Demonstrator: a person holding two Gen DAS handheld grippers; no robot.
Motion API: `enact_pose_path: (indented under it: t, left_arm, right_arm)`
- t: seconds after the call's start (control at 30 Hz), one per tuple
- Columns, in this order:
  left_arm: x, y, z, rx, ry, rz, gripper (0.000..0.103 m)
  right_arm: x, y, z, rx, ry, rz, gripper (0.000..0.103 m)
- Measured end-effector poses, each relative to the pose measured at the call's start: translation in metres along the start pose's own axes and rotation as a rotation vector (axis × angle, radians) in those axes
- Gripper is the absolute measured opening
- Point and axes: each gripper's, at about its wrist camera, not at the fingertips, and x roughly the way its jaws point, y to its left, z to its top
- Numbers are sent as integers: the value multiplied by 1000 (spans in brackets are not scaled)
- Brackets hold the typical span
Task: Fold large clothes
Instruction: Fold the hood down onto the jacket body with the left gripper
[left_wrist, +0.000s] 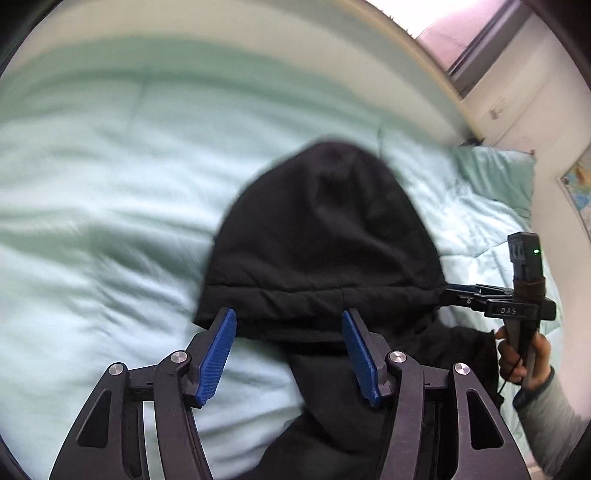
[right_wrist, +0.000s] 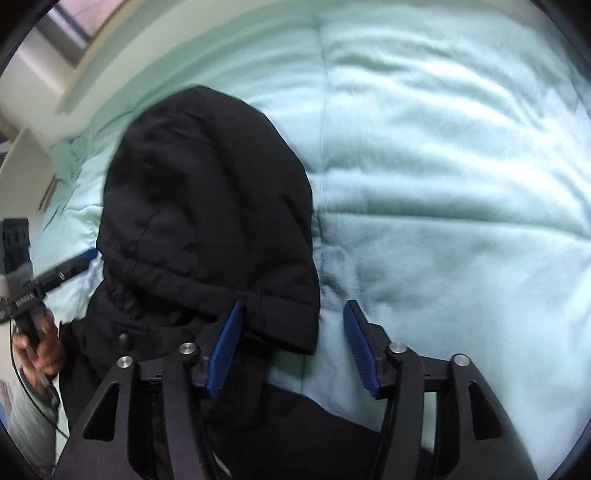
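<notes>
A: Left view. A black hooded coat (left_wrist: 325, 236) lies on the pale green quilt (left_wrist: 110, 184) of a bed, hood flat and pointing away. The left gripper (left_wrist: 289, 350) hangs over the collar seam, jaws spread, nothing between the pads. At the right edge a hand (left_wrist: 524, 354) holds the other tool.

B: How will the coat handle?

A: Judged from its puffed, stitched panels: padded, soft, no stiffness, moderately bulky. The shell looks smooth, so likely slippery; a shallow pinch may slide off.

B: Where to take hold?

A: At the collar seam or hood rim, where layers are doubled and give the pads a ridge.

B: Right view?

A: The same coat (right_wrist: 207, 206) fills the left half, quilt (right_wrist: 443, 166) on the right. The right gripper (right_wrist: 294, 349) straddles the hood's near corner, jaws spread and not pressing. Bare quilt lies beyond.
</notes>
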Motion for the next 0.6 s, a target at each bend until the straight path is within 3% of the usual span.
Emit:
enact_pose_path:
  t: [0.1, 0.23, 0.3, 0.43, 0.47, 0.53, 0.6]
  left_arm:
    - [-17, 1, 17, 26, -17, -1, 65]
    - [-4, 30, 43, -18, 40, 7, 71]
    - [27, 45, 62, -86, 118, -72, 71]
    - [68, 67, 75, -148, 192, -176, 71]
    - [77, 72, 75, -162, 216, -238, 71]
    - [87, 77, 73, -199, 220, -341, 71]
    - [89, 79, 69, -225, 202, -400, 71]
  right_arm:
    - [-17, -1, 7, -42, -44, -17, 80]
    - [-18, -4, 29, -38, -64, 69, 80]
    - [-9, -2, 39, -40, -40, 120, 80]
    - [22, -17, 64, -36, 4, 196, 80]
    - [33, -12, 67, -36, 18, 226, 80]
    - [50, -7, 73, -51, 45, 300, 80]
    - [58, 0, 77, -77, 48, 344, 70]
